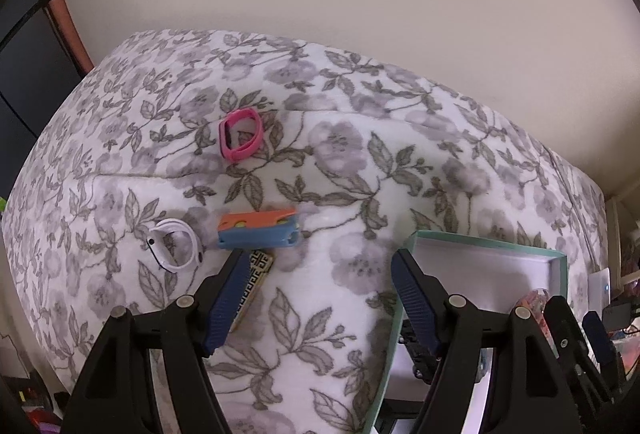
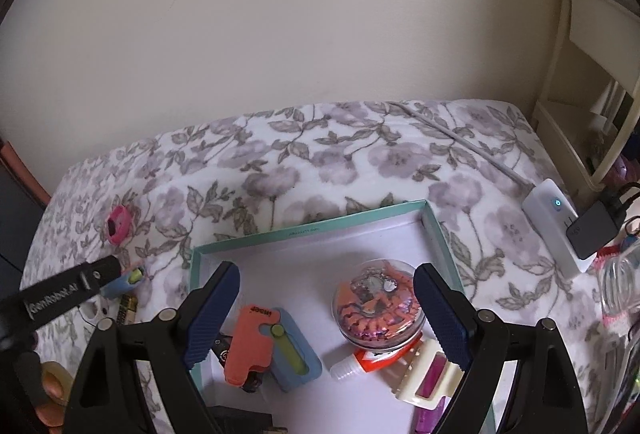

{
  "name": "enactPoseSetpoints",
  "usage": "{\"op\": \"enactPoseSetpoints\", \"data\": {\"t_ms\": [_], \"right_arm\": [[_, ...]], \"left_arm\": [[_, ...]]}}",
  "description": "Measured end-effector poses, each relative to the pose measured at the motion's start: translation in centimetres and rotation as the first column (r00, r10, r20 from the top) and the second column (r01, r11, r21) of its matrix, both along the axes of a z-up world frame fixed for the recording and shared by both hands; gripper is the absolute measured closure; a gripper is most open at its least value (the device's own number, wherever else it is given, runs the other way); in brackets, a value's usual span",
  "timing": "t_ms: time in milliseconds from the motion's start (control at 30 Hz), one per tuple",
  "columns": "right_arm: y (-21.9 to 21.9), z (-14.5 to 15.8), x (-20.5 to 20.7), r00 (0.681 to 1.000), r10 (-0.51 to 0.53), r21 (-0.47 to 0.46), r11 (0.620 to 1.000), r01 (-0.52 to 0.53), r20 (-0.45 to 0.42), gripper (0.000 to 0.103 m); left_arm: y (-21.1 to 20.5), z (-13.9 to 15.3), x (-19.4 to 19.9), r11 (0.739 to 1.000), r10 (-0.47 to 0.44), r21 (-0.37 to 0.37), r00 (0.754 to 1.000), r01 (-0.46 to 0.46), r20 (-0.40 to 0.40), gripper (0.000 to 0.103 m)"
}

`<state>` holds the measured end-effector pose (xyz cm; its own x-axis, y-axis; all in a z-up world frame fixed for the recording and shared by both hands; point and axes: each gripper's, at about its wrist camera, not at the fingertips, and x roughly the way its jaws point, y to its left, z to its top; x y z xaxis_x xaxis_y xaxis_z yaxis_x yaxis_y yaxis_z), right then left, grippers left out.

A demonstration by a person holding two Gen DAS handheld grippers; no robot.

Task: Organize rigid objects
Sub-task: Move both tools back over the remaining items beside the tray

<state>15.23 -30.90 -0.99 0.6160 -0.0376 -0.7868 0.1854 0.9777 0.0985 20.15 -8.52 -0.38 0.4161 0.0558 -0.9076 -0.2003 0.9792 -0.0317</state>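
Note:
On the floral blanket (image 1: 340, 154) lie a pink band (image 1: 240, 136), a white band (image 1: 174, 246), an orange-and-blue toy (image 1: 258, 230) and a gold-patterned piece (image 1: 256, 274). My left gripper (image 1: 318, 262) stands open just short of the toy, with nothing between its fingers. My right gripper (image 2: 326, 274) hangs open over the teal box (image 2: 304, 230). Nothing is between its fingers either. Inside the box lie a second orange-and-blue toy (image 2: 272, 346), a clear dome with orange contents (image 2: 378, 306), a small white-capped bottle (image 2: 360, 362) and a cream clip (image 2: 428, 382).
A white power strip (image 2: 556, 222) with a black adapter (image 2: 596, 230) sits at the blanket's right edge, and a white cable (image 2: 472, 146) runs to it. A cream shelf (image 2: 592, 74) stands further right. A tape roll (image 2: 60, 378) and a fingertip show at lower left.

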Motion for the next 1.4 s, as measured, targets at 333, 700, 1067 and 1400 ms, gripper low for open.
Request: {"op": "enactPoseSetpoints", "data": {"t_ms": [333,700,1067,1400], "right_arm": [[1.1,-0.4,0.3,1.0,0.02,0.003,1.0,-0.02,0.023,0.0],[3.2,-1.2,0.9,0.998,0.068,0.016,0.998,-0.068,0.005,0.0],[10.1,-2.0,1.7,0.983,0.185,-0.068,0.98,-0.186,-0.018,0.0],[16.3,-2.9,1.7,0.956,0.29,-0.105,0.95,-0.293,-0.042,0.0]], "left_arm": [[2.6,-0.3,0.2,0.998,0.064,-0.012,0.998,-0.064,-0.021,0.029],[6.1,-0.8,0.3,0.987,0.156,-0.026,0.987,-0.156,-0.031,0.027],[11.6,0.3,-0.1,0.967,0.251,-0.03,0.968,-0.252,-0.011,0.001],[16.5,0.6,-0.8,0.946,0.32,-0.042,0.947,-0.32,-0.016,0.001]]}}
